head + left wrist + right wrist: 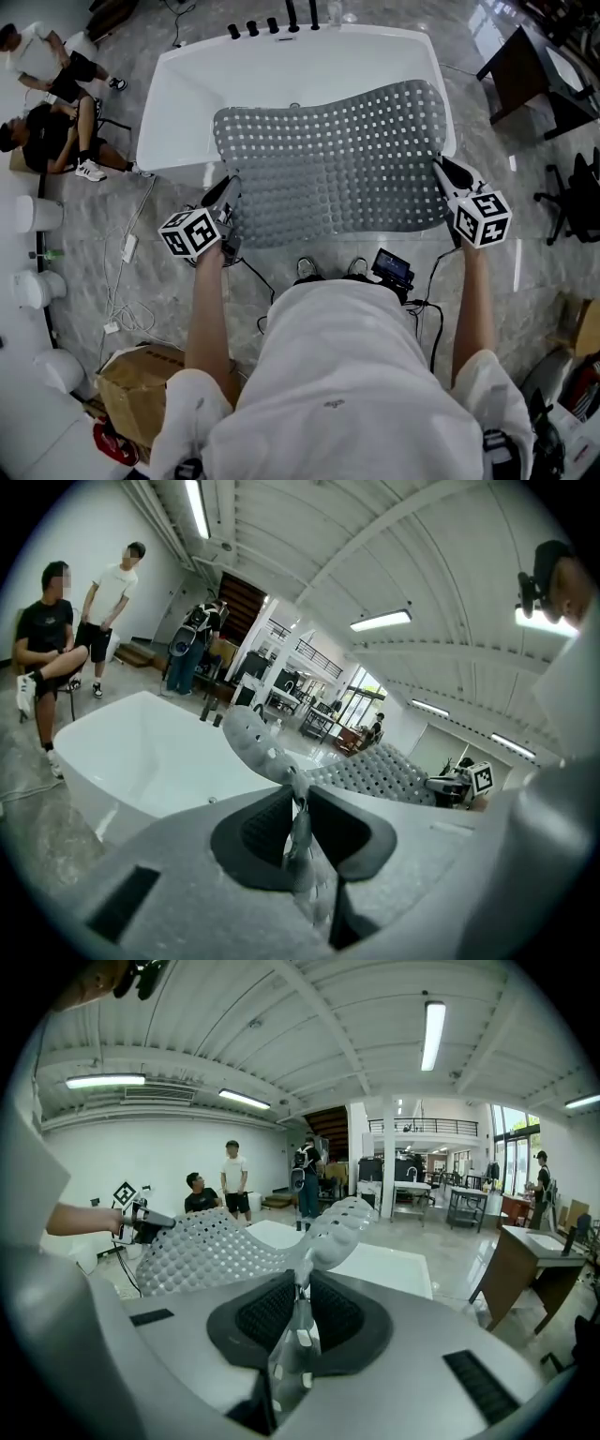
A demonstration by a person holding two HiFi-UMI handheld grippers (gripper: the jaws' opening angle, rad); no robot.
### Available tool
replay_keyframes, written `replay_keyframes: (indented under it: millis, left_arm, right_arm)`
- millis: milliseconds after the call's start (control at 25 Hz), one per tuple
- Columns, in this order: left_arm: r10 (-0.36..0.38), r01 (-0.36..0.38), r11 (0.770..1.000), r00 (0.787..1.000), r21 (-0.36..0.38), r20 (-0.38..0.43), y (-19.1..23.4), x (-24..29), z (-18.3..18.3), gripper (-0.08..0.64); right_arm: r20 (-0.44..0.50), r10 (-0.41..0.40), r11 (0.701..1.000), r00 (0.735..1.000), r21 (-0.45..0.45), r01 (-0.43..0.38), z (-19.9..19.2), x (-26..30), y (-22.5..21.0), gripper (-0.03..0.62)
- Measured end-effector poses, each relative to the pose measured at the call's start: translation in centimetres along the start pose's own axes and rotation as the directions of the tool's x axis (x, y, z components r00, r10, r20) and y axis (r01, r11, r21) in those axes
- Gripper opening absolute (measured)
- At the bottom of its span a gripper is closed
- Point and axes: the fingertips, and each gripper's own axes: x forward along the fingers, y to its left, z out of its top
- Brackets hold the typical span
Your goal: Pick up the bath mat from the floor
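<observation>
The grey bath mat [328,164], dotted with holes and studs, hangs stretched in the air between my two grippers, over the near side of a white bathtub [187,84]. My left gripper [228,195] is shut on the mat's near left corner. My right gripper [441,171] is shut on its near right corner. In the left gripper view the mat's edge [258,747] runs pinched between the dark pads of the left gripper [298,799]. The right gripper view shows the mat [216,1246] curving away from the right gripper [302,1288], whose pads press on its edge.
Black tap fittings [272,23] line the tub's far rim. Two people [52,103] are at the far left by the tub. A cardboard box [141,384] and cables [127,281] lie on the floor at my left. A dark table [525,66] and a chair [577,197] stand at the right.
</observation>
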Motion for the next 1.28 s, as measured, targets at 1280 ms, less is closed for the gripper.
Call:
replay_keyframes:
  millis: [1280]
  left_arm:
    - [0.016, -0.16, 0.943, 0.9, 0.293, 0.437, -1.9, -5.4, 20.4, 0.055]
  right_arm:
    - [0.413, -0.183, 0.957, 0.892, -0.132, 0.258, 15.9, -8.9, -6.4, 0.052]
